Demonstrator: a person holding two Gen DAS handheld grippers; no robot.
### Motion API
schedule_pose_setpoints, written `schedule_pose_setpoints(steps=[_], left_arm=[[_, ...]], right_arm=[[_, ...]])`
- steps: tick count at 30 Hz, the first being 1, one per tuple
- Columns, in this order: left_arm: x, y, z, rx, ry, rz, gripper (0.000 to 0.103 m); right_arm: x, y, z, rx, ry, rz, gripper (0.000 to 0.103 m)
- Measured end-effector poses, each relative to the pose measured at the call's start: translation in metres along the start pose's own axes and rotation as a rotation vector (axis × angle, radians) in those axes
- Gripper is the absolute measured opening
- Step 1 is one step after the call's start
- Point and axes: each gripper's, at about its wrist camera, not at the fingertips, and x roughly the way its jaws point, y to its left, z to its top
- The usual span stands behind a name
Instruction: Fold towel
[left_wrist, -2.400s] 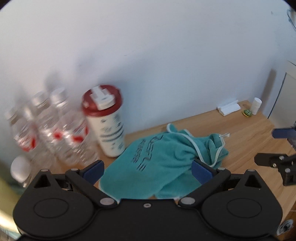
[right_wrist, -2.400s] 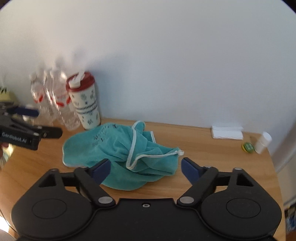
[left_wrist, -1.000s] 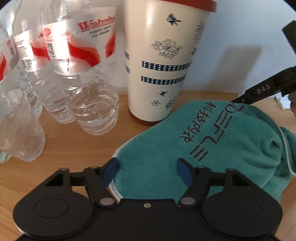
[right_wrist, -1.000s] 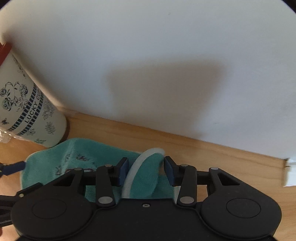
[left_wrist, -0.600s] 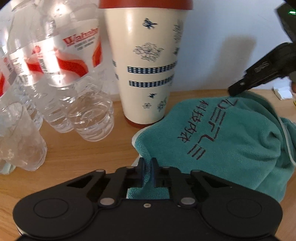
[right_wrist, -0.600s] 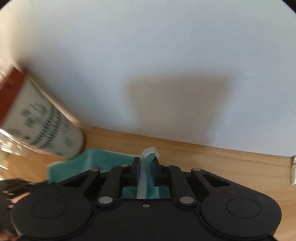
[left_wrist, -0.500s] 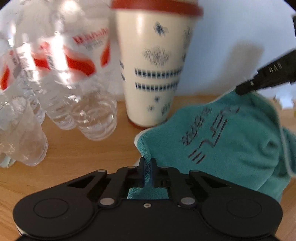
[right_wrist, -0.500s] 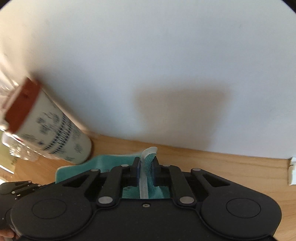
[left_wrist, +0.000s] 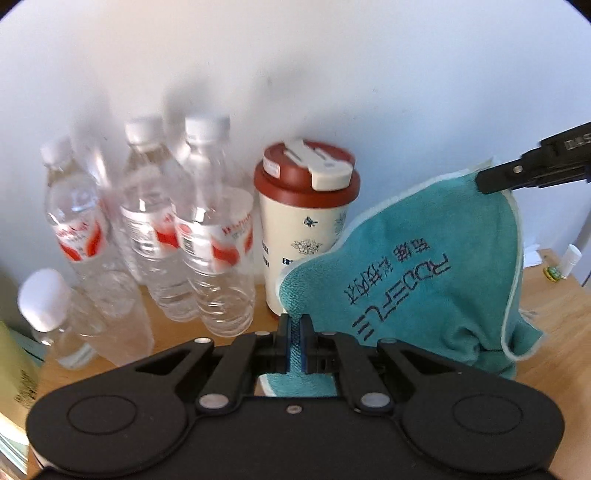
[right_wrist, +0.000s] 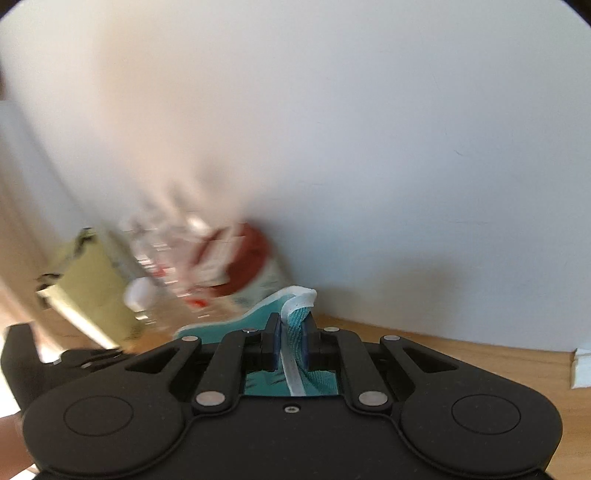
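Nearest in the left wrist view, left gripper (left_wrist: 294, 334) closed on a lower edge of the teal towel (left_wrist: 417, 280), cloth squeezed between the blue pads. In the right wrist view, right gripper (right_wrist: 291, 334) also clamped on the towel (right_wrist: 295, 321), with the white hem standing up between the pads. Towel lifted and stretched between both grippers, right gripper (left_wrist: 517, 177) pinching the upper corner, dark lettering on the face, lower folds hanging down near the wooden table (left_wrist: 554, 354). Just behind the towel, a cream cup (left_wrist: 306, 229) with red lid, upright. Beside it on the left, clear bottles (left_wrist: 184, 236) with red labels, standing close together. Farthest, the white wall (left_wrist: 332, 74). Right view blurred on its left part.
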Motion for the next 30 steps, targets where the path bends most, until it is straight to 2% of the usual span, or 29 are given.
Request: schedule_pose_setpoints(steps=[1,4,6,10,16,21,27,30], left_arm=[[-0.004,0.0,0.006,0.0,0.0,0.0,0.004],[0.0,0.0,-0.005,-0.003,0.002,0.024,0.004],[-0.013,0.007,-0.014,-0.008,-0.016,0.04,0.004],[-0.03,0.018,-0.026,-0.034,-0.001,0.064,0.004],[-0.022,0.044,-0.06,-0.049,0.048,0.098,0.004],[-0.008,0.066,-0.08,-0.061,0.083,0.122,0.004],[-0.005,0.077,-0.089,-0.036,0.108,0.116,0.004],[-0.007,0.081,-0.092,-0.029,0.127,0.106,0.006]], right_arm=[[-0.007,0.012,-0.007,-0.011,0.009,0.031,0.012],[-0.015,0.042,-0.03,-0.046,0.054,0.093,0.012],[-0.02,0.059,-0.045,-0.061,0.1,0.131,0.012],[0.012,0.091,-0.085,-0.043,0.194,0.192,0.012],[0.056,0.13,-0.137,-0.06,0.298,0.217,0.012],[0.089,0.158,-0.174,-0.085,0.379,0.199,0.012],[0.097,0.164,-0.19,-0.075,0.4,0.137,0.012],[0.112,0.168,-0.197,-0.096,0.406,0.086,0.016]])
